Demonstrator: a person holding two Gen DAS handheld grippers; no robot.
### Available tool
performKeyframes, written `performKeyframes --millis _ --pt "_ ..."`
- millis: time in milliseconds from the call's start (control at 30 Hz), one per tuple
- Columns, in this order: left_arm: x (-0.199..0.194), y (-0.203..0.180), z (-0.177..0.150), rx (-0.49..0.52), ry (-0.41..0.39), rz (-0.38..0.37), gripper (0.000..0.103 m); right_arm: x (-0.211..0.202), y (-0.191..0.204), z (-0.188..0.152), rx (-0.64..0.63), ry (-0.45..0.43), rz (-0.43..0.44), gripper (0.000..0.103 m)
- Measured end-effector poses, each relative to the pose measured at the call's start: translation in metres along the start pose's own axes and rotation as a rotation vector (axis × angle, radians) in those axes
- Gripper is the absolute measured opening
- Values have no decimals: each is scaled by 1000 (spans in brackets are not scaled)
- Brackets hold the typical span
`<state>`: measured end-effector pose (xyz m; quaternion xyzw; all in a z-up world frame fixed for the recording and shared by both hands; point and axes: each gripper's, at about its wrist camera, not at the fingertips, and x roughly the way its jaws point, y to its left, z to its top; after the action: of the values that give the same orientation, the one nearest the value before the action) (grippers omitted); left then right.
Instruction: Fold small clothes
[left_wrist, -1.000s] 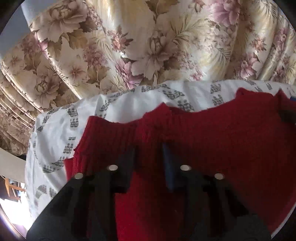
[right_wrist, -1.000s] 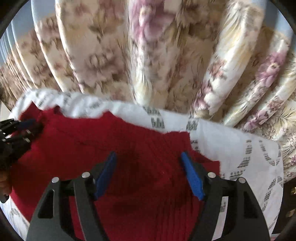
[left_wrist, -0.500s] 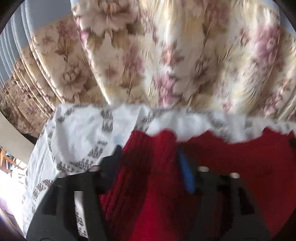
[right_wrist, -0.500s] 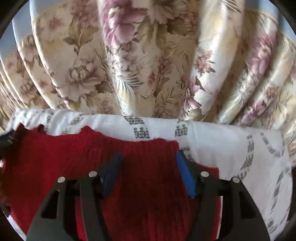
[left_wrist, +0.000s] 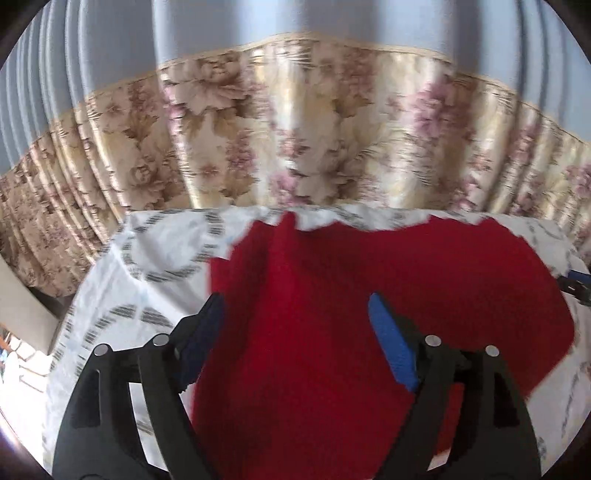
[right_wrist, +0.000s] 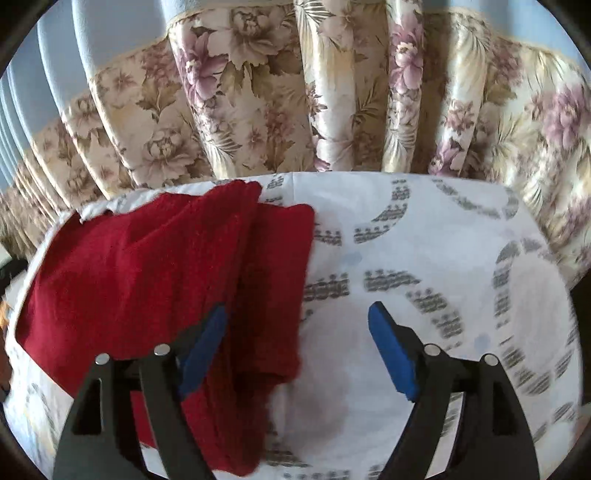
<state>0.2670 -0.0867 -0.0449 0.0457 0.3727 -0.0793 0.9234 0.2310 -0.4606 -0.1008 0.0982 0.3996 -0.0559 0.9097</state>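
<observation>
A red knitted garment (left_wrist: 369, 295) lies folded on a white patterned cloth (left_wrist: 147, 266). My left gripper (left_wrist: 295, 314) is open and empty above the garment's near left part. In the right wrist view the garment (right_wrist: 147, 266) lies at the left, with a folded edge along its right side. My right gripper (right_wrist: 297, 321) is open and empty, its left finger over the garment's right edge and its right finger over the bare cloth (right_wrist: 424, 240). The right gripper's tip shows at the far right of the left wrist view (left_wrist: 576, 284).
The white cloth with grey arc patterns covers the raised surface. A floral curtain (right_wrist: 295, 92) hangs right behind its far edge. The surface drops off at the left (left_wrist: 44, 317) and at the right (right_wrist: 580, 295).
Both grippers have opened wider, let go of the garment and pulled back and up. The right gripper has shifted to the right, off the garment. The garment now lies flat and folded.
</observation>
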Motion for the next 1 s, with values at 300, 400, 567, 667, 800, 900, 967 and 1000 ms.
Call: performKeyframes --millis 300,400,567,667,800,900,967,1000 --pt "3 -32 1 -30 39 -27 84 -9 10 -5 74 -52 5 83" --pt "4 -38 4 -21 38 -28 84 -20 13 -4 50 -82 0 84" --pt "10 -45 6 -9 43 -23 84 -18 20 2 6 -75 -13 85" --pt "15 -47 7 -17 51 -19 84 -4 25 2 -17 -42 -41 85" --pt "23 -52 5 -13 65 -25 84 12 29 -1 -8 -4 -50 85" --pt "30 -62 2 0 80 -41 84 28 34 -5 3 30 -64 90" --pt "32 -70 0 11 84 -51 84 37 33 -7 31 45 -40 90" --pt "33 -75 -1 20 89 -60 84 39 31 -8 48 50 -15 89"
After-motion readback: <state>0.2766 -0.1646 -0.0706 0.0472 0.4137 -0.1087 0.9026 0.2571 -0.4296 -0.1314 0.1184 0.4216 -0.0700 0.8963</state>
